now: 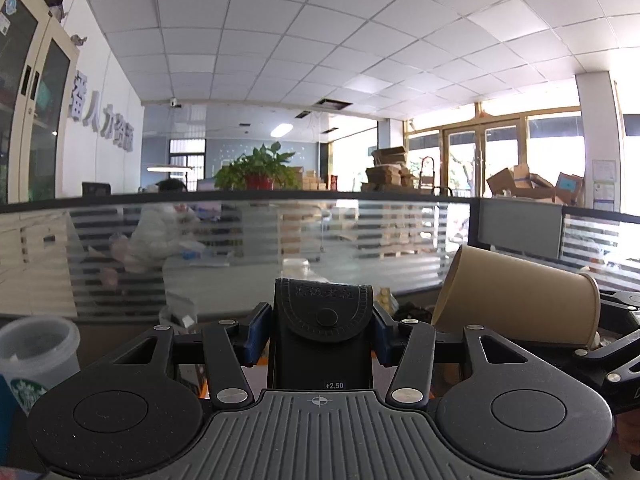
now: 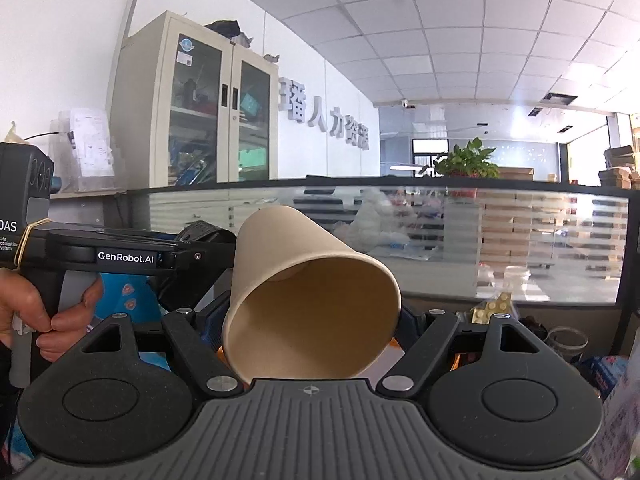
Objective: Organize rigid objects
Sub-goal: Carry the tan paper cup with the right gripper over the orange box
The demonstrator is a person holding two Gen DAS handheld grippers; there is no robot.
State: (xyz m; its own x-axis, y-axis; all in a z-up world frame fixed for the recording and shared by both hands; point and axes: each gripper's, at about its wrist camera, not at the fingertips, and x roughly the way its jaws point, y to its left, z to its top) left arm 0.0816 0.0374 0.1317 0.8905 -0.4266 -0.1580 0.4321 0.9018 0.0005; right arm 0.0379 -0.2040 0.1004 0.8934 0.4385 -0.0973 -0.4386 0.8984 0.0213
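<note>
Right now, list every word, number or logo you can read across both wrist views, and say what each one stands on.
"+2.50": tag on the black case in the left gripper.
Starbucks logo: plastic cup.
"GenRobot.AI": side of the left gripper, right wrist view.
"人力资": wall lettering; its end characters are unclear.
Embossed characters on the case flap: unreadable.
Cabinet stickers: too small.
Paper cup: blank.

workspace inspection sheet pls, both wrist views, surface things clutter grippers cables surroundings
surface: hidden below both views
job's things: black leather snap-flap case, upright; brown paper cup, tilted, mouth towards the right wrist camera
clutter: translucent plastic cup with green logo; yellow toy bricks; clear round tub
grippers: left gripper shut on the case; right gripper shut on the cup; hand on left gripper's handle
cables: nothing seen
surroundings: striped glass partition, potted plant, beige cabinet
</note>
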